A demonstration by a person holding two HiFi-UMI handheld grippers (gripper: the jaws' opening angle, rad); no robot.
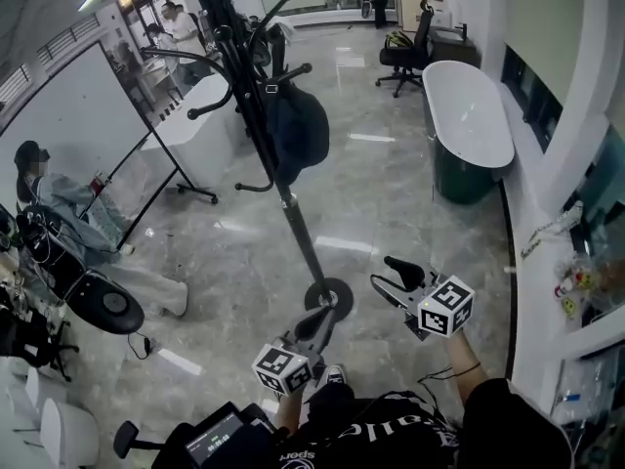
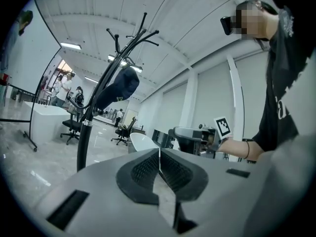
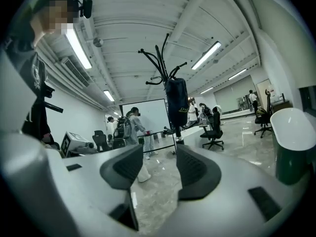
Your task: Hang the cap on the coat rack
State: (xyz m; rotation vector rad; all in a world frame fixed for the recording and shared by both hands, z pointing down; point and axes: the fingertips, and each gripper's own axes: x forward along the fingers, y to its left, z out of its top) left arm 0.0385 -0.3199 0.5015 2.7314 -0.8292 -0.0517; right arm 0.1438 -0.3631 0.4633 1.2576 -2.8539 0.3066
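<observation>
A dark navy cap (image 1: 298, 130) hangs on a hook of the black coat rack (image 1: 256, 86), whose pole runs down to a round base (image 1: 328, 296). My left gripper (image 1: 320, 322) is low in front of that base, and its pads (image 2: 148, 172) touch with nothing between them. To the right, my right gripper (image 1: 393, 274) stands open and empty, apart from the rack. The left gripper view has the cap (image 2: 118, 88) up on the rack (image 2: 86, 132). The right gripper (image 3: 159, 167) looks past its spread jaws at the cap (image 3: 177, 101), well ahead and above.
A white oval tub (image 1: 469, 115) stands at the right by a white ledge (image 1: 547, 262). A whiteboard on a stand (image 1: 88, 125) and a seated person (image 1: 68, 213) are at the left. An office chair (image 1: 405, 52) and several people are further back.
</observation>
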